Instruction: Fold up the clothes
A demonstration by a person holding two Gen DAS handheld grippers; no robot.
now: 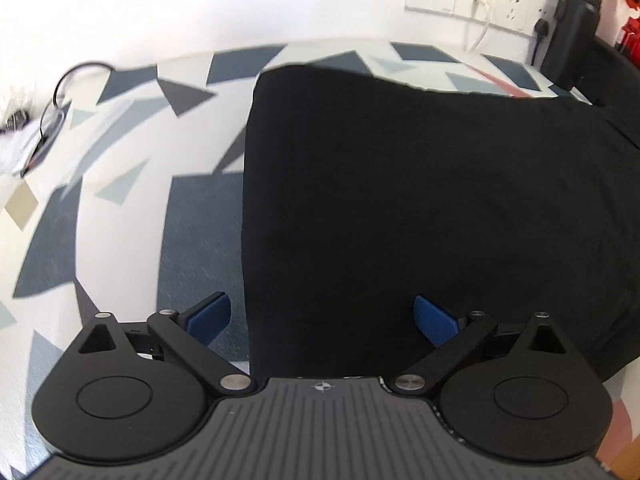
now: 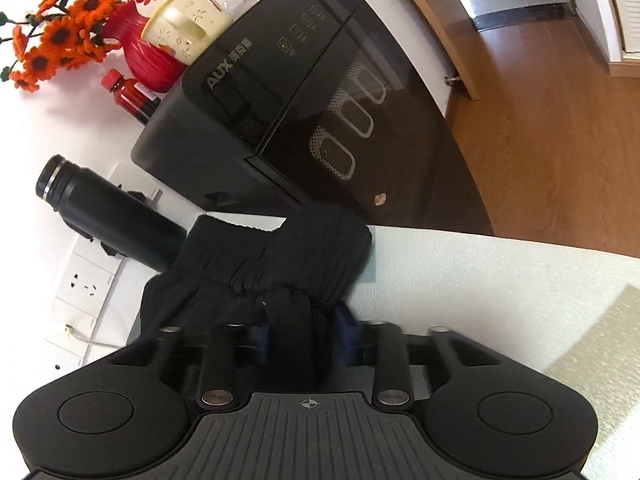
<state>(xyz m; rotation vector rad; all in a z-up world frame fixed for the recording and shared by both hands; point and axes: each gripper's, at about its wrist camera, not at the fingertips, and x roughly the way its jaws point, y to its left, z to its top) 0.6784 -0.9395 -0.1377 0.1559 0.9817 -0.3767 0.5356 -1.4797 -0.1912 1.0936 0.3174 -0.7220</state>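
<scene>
The right gripper (image 2: pixel 302 334) has its jaws pinched on the gathered waistband of the black garment (image 2: pixel 276 264), the cloth bunched between the blue pads at the table's far right, beside the black flask (image 2: pixel 108 212) and the dark appliance (image 2: pixel 288 92). The left gripper (image 1: pixel 322 320) has its jaws spread wide and empty, just above the garment's near left edge, which lies flat on the patterned table (image 1: pixel 120 160). For a clean fold, that near edge should be pinched squarely before the waistband is carried across, with the cloth kept taut and clear of the flask.
</scene>
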